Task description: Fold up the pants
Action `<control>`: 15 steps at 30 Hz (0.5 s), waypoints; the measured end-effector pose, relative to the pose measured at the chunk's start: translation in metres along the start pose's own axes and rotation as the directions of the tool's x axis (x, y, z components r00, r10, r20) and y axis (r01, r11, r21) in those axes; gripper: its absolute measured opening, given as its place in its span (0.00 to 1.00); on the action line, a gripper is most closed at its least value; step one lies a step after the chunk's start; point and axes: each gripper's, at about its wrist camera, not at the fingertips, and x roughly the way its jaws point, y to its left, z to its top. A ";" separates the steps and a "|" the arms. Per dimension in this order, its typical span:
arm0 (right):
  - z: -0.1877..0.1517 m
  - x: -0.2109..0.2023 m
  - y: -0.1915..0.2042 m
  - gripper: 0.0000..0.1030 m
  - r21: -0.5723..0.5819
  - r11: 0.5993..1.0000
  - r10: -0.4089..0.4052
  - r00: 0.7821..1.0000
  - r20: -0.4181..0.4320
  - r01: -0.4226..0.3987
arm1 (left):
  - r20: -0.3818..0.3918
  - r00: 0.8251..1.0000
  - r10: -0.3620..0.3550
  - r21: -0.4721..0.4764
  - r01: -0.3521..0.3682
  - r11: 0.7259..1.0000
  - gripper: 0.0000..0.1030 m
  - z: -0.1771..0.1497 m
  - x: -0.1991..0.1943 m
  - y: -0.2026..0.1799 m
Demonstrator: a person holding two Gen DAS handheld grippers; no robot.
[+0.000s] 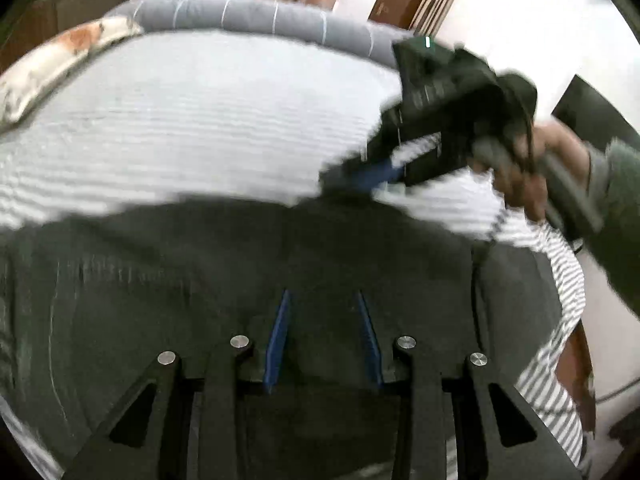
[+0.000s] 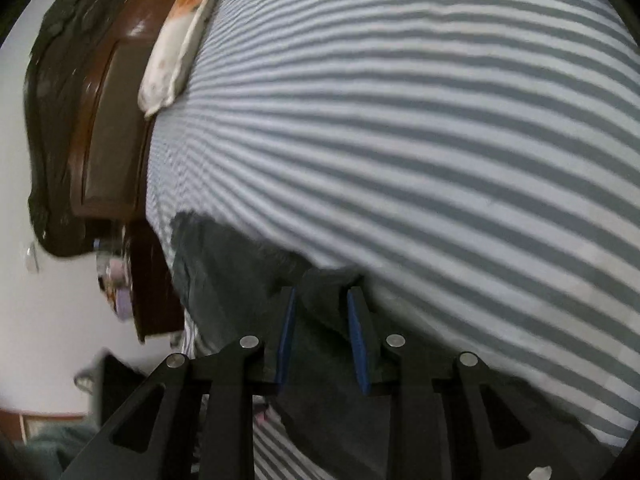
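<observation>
Dark grey pants (image 1: 224, 280) lie on a grey-and-white striped bed sheet (image 1: 192, 120). My left gripper (image 1: 324, 300) hovers over the pants with its blue-padded fingers apart and nothing between them. My right gripper (image 2: 322, 300) has a fold of the pants (image 2: 240, 280) bunched between its blue pads (image 2: 288, 332), which stand a little apart. The right gripper also shows in the left wrist view (image 1: 360, 172), held by a hand at the pants' far right edge. The image is blurred by motion.
A cream pillow with orange marks (image 1: 60, 60) lies at the head of the bed, also in the right wrist view (image 2: 180, 36). A grey rolled blanket (image 1: 248, 16) lies along the far side. A brown wooden headboard (image 2: 108, 128) borders the bed.
</observation>
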 end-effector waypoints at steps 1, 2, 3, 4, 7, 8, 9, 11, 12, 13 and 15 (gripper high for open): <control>-0.002 0.003 0.000 0.25 -0.002 1.000 0.007 1.000 -0.011 -0.007 | 0.010 1.000 0.003 0.004 -0.003 1.000 0.34 0.005 0.003 0.001; -0.004 0.006 -0.001 0.25 -0.001 1.000 0.019 0.999 -0.026 -0.019 | 0.024 1.000 0.002 0.006 -0.002 1.000 0.34 0.011 0.007 0.002; -0.008 0.008 -0.002 0.25 0.002 0.999 0.032 0.999 -0.038 -0.032 | 0.034 0.999 0.002 0.008 -0.003 1.000 0.34 0.016 0.011 0.002; -0.010 0.008 -0.004 0.25 0.007 0.999 0.040 0.998 -0.044 -0.039 | 0.043 0.999 0.005 0.008 -0.006 1.000 0.34 0.021 0.016 0.003; -0.013 0.013 -0.011 0.22 0.045 0.997 0.070 0.997 -0.038 -0.069 | 0.031 1.000 -0.001 -0.026 0.002 1.000 0.34 0.031 0.035 0.013; -0.013 0.013 -0.016 0.25 0.063 0.995 0.074 0.997 -0.031 -0.072 | -0.005 1.000 0.019 -0.041 -0.019 0.999 0.34 0.031 0.044 0.018; -0.013 0.014 -0.020 0.25 0.081 0.992 0.100 0.994 -0.033 -0.097 | -0.032 0.999 0.039 -0.048 -0.040 0.998 0.34 0.028 0.052 0.020; -0.013 0.017 -0.025 0.25 0.100 0.986 0.139 0.990 -0.029 -0.136 | -0.072 0.996 0.054 -0.040 -0.057 0.998 0.34 0.018 0.059 0.026; -0.013 0.019 -0.025 0.25 0.100 0.987 0.130 0.991 -0.019 -0.128 | -0.068 0.996 0.061 -0.024 -0.063 0.998 0.33 0.015 0.058 0.026; -0.012 0.021 -0.026 0.25 0.107 0.985 0.136 0.991 -0.009 -0.134 | -0.068 0.995 0.072 -0.005 -0.072 0.997 0.32 0.013 0.058 0.025; -0.008 0.022 -0.029 0.25 0.128 0.981 0.147 0.989 0.026 -0.149 | -0.072 0.994 0.081 0.002 -0.081 0.997 0.32 0.010 0.058 0.022</control>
